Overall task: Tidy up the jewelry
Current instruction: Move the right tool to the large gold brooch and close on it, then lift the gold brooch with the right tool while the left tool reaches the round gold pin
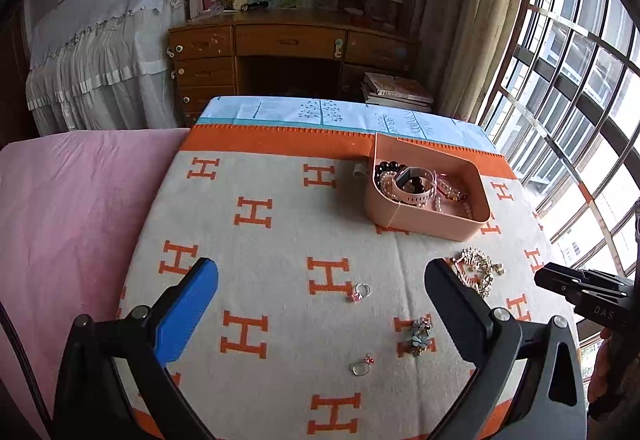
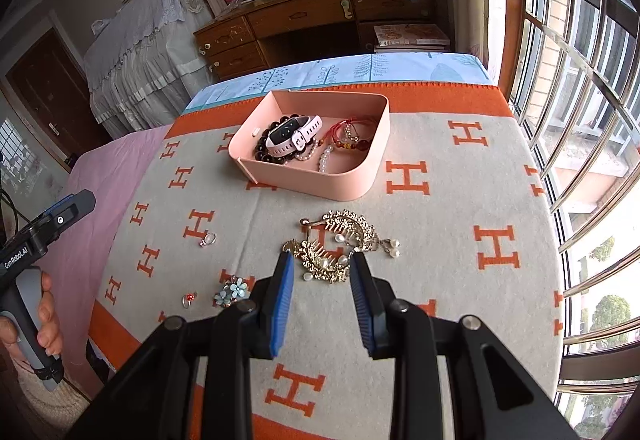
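Note:
A pink tray on the H-patterned blanket holds a pink watch, dark beads and pearl and red bracelets. Gold pearl hair combs lie in front of the tray. My right gripper is open, its blue pads either side of the near comb, just above it. My left gripper is wide open and empty above the blanket. Between its fingers lie a pink-stone ring, a red-stone ring and a blue flower clip.
The blanket covers a bed with a pink sheet to the left. A wooden desk and stacked books stand beyond the bed's far end. A barred window runs along the right.

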Action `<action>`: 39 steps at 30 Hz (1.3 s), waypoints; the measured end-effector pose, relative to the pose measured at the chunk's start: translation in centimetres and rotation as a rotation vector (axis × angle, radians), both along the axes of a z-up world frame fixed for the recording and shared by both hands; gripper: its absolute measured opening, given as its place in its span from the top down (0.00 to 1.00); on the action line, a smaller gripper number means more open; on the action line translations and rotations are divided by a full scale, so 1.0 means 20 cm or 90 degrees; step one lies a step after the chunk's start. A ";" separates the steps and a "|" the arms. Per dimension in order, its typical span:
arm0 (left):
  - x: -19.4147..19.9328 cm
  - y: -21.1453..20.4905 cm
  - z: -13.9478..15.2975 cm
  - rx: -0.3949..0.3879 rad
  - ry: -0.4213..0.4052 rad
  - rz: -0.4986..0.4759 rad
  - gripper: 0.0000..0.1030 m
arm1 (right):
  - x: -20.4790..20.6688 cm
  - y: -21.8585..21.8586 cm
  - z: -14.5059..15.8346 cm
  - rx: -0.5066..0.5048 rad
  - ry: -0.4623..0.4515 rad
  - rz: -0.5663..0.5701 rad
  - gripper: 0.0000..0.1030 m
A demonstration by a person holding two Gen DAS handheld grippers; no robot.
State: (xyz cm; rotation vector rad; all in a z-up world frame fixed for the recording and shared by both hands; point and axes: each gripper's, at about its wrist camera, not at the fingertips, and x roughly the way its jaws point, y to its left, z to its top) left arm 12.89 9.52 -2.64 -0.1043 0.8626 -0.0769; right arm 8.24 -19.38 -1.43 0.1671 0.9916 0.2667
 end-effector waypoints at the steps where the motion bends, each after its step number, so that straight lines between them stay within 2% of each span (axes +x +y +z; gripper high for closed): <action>1: 0.00 0.00 -0.04 0.003 0.012 -0.001 0.01 | 0.00 0.00 -0.02 -0.003 0.005 0.001 0.72; 5: 0.01 -0.03 -0.16 -0.003 0.052 -0.018 0.01 | 0.02 -0.04 -0.09 0.008 0.030 -0.009 0.72; 8: 0.00 -0.09 -0.23 -0.008 0.066 -0.057 0.01 | 0.03 -0.07 -0.14 0.022 0.044 -0.025 0.72; 16: -0.07 -0.28 -0.33 0.038 0.077 -0.135 0.01 | 0.05 -0.10 -0.26 0.052 0.068 -0.040 0.72; 25: -0.05 -0.32 -0.36 0.023 0.080 -0.153 0.01 | 0.14 -0.05 -0.36 0.070 0.100 -0.037 0.72; 30: -0.04 -0.31 -0.36 0.013 0.077 -0.149 0.01 | 0.23 -0.06 -0.39 0.086 0.116 -0.068 0.72; 34: -0.03 -0.30 -0.36 0.005 0.078 -0.146 0.01 | 0.27 -0.04 -0.40 0.062 0.121 -0.083 0.72; 39: -0.02 -0.32 -0.35 0.001 0.075 -0.154 0.01 | 0.28 0.05 -0.39 -0.027 0.105 -0.075 0.78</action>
